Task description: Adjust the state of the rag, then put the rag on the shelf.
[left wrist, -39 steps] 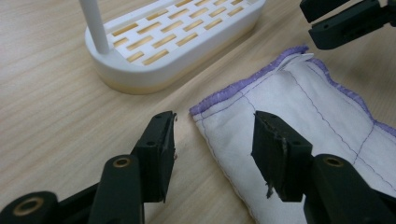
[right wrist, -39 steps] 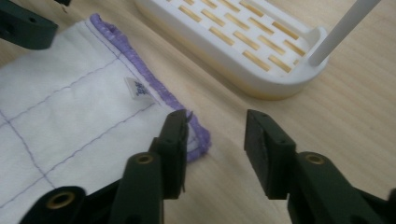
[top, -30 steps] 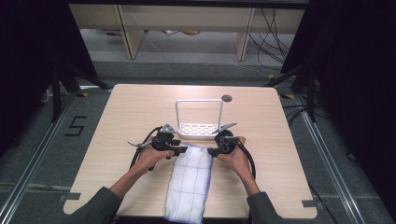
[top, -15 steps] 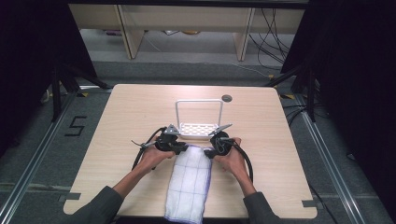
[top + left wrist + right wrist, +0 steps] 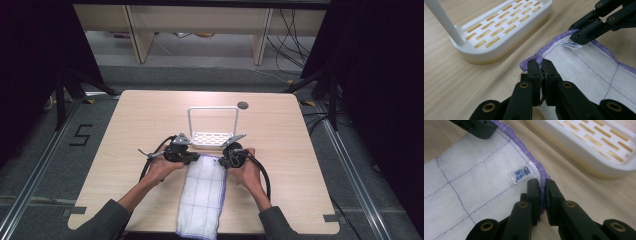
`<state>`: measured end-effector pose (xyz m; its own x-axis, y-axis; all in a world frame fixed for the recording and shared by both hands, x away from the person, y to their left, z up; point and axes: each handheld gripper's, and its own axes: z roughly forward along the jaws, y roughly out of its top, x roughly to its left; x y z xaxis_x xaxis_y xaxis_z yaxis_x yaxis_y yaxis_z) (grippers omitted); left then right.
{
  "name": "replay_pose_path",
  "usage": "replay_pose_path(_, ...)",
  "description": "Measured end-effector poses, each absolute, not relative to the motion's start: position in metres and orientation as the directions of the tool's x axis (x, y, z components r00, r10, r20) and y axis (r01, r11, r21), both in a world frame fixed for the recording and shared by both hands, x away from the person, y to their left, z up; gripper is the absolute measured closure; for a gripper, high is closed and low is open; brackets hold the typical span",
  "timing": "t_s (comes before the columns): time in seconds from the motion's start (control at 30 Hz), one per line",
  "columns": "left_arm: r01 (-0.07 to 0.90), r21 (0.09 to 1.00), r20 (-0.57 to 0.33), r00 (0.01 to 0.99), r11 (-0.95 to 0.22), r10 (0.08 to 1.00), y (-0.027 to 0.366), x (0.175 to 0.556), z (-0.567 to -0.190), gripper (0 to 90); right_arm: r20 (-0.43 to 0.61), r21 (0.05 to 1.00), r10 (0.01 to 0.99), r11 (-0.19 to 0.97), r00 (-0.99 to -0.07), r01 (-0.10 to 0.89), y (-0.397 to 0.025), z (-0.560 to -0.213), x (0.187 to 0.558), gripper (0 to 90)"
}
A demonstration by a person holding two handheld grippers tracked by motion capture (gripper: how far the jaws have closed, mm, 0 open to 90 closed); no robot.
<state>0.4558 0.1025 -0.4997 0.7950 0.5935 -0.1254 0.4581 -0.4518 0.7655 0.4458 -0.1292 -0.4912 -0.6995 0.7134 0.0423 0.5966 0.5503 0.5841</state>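
— Looking down from the high view, what do you make out?

— A white quilted cloth (image 5: 204, 195) lies lengthwise on the tabletop (image 5: 125, 125), its near end hanging past the front edge. The left claw (image 5: 192, 157) sits at the cloth's far left corner, the right claw (image 5: 223, 161) at the far right corner. Just beyond them stands a white rack (image 5: 212, 131) with a tall hoop handle.

— Can you tell the grip from up there?

— No, too small. The left gripper view settles it: the left claw (image 5: 541, 65) is pressed together on the purple-stitched hem at the corner, cloth pinched between the jaws. Farther off in that view, the right claw (image 5: 575, 37) bites the other corner, beside a small printed label (image 5: 571, 45).

— And the right gripper view?

— The right claw (image 5: 542, 185) is closed on the purple hem, with that label (image 5: 521, 173) just beside it. The rack's slotted base (image 5: 594, 142) lies near, apart from the cloth, with a strip of bare wood between.

— How much room is there?

— Open tabletop spreads wide to the left and right of the cloth. Ahead, the rack stands near the claws; behind it the surface is free except for a small round grommet (image 5: 243, 105) near the far edge.
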Motion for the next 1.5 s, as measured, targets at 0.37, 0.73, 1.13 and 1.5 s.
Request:
replay_pose_path(0.37,0.447,0.788,-0.145,0.802,-0.422,0.579,0.107,0.449,-0.485,85.6,0.075,0.619,0.714,0.515,-0.696,0.594,-0.131,-0.477,0.438,84.2)
replay_pose_path(0.73,0.440,0.802,-0.158,0.809,-0.404,0.567,0.111,0.444,-0.476,85.6,0.062,0.645,0.706,0.511,-0.706,0.568,-0.131,-0.466,0.427,84.2)
replay_pose_path(1.13,0.442,0.802,-0.151,0.802,-0.402,0.579,0.115,0.442,-0.474,85.6,0.083,0.642,0.711,0.498,-0.698,0.583,-0.127,-0.466,0.430,84.2)
replay_pose_path(1.5,0.420,0.821,-0.153,0.814,-0.387,0.560,0.118,0.434,-0.459,85.6,0.078,0.668,0.704,0.488,-0.706,0.561,-0.128,-0.453,0.424,84.3)
